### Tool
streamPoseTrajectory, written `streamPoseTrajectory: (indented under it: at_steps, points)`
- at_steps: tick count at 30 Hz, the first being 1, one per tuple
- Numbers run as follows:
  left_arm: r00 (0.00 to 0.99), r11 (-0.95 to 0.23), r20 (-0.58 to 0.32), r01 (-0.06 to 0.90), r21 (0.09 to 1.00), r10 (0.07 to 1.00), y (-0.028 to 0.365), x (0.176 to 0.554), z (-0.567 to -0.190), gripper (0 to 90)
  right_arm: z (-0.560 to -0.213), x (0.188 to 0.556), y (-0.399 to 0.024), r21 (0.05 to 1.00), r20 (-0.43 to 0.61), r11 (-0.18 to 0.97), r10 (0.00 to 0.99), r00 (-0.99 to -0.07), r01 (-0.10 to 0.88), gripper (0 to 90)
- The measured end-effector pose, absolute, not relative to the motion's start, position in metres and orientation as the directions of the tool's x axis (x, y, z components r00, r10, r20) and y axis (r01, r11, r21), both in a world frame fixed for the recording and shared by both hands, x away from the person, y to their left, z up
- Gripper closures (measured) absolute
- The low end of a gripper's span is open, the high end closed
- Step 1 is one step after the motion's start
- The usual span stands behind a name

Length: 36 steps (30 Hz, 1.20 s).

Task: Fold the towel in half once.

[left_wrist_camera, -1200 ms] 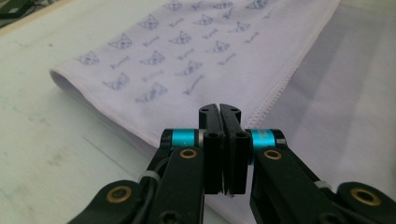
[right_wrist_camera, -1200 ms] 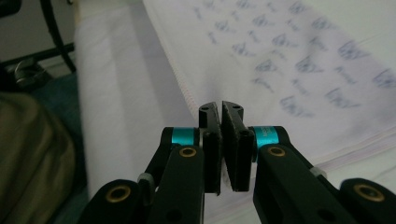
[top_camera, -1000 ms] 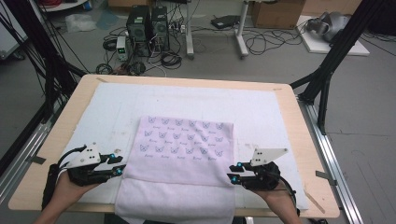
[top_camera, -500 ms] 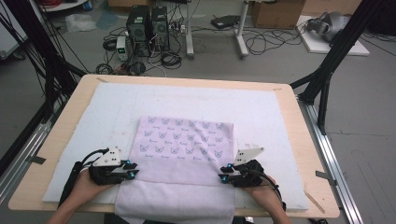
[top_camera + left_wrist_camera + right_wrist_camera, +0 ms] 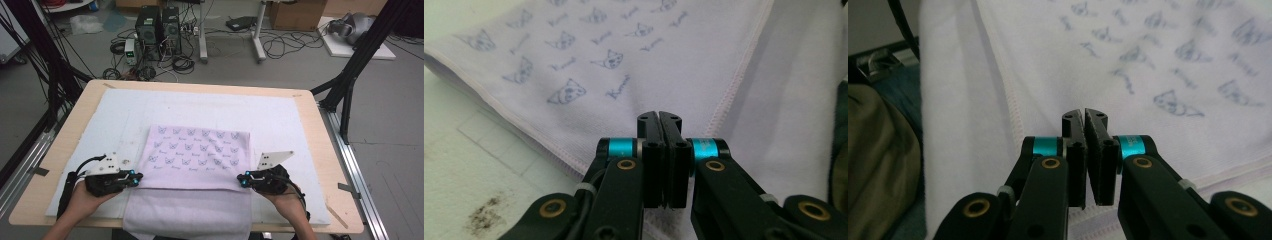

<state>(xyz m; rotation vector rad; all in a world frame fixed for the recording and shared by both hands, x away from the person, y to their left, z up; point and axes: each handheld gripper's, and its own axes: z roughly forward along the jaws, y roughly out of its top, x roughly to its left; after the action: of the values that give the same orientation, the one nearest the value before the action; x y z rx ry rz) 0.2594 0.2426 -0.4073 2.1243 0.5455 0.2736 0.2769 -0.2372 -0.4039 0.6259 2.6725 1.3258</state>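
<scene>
A pale lilac rectangular towel printed with small cat faces (image 5: 192, 172) lies partly folded on the white padded mat (image 5: 280, 115), its plain near portion hanging over the table edge at six o'clock. The left gripper (image 5: 134, 176) at the fold's nine o'clock corner and the right gripper (image 5: 242, 180) at its three o'clock corner have just been closing, jaws now pressed together; whether cloth is pinched cannot be told. Judging by this, the corners are being gripped for another fold, which calls for lifting both ends evenly.
</scene>
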Motion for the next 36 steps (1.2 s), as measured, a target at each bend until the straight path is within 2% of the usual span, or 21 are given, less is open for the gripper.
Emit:
streamPoseTrajectory:
  at_steps: [5,10,13,16,19,22,27,30,33,36]
  points:
    - [0.885,-0.498,0.004,0.259,0.828,0.466,0.248,0.237,-0.395,87.8,-0.388,0.259,-0.241,0.808,0.106,0.507,0.374,-0.921,0.299,87.4]
    - [0.892,-0.51,0.002,0.257,0.821,0.453,0.252,0.212,-0.398,86.8,-0.393,0.233,-0.241,0.802,0.147,0.51,0.339,-0.929,0.312,86.8]
    - [0.885,-0.495,-0.006,0.267,0.827,0.466,0.253,0.211,-0.4,69.6,-0.403,0.229,-0.242,0.784,0.162,0.524,0.344,-0.925,0.333,75.2]
    - [0.869,-0.48,-0.014,0.287,0.829,0.495,0.253,0.224,-0.401,61.7,-0.406,0.239,-0.247,0.792,0.162,0.499,0.386,-0.908,0.353,68.8]
    - [0.857,-0.479,-0.008,0.296,0.826,0.516,0.25,0.244,-0.403,59.3,-0.403,0.257,-0.248,0.787,0.134,0.503,0.426,-0.895,0.357,63.1]
    - [0.844,-0.471,-0.005,0.305,0.828,0.536,0.245,0.265,-0.404,58.5,-0.402,0.281,-0.246,0.779,0.124,0.509,0.447,-0.886,0.365,59.4]
    - [0.823,-0.479,0.005,0.326,0.815,0.568,0.235,0.305,-0.404,59.4,-0.401,0.321,-0.243,0.765,0.079,0.529,0.488,-0.869,0.367,58.2]
    - [0.808,-0.47,-0.009,0.352,0.809,0.59,0.23,0.331,-0.406,59.5,-0.402,0.343,-0.244,0.763,0.072,0.528,0.505,-0.86,0.374,56.3]
    - [0.791,-0.431,-0.068,0.4,0.809,0.608,0.229,0.353,-0.405,58.7,-0.4,0.363,-0.246,0.767,0.086,0.51,0.519,-0.85,0.389,52.6]
    - [0.776,-0.395,-0.079,0.403,0.826,0.626,0.231,0.37,-0.4,58.1,-0.394,0.379,-0.249,0.774,0.097,0.494,0.527,-0.844,0.397,50.4]
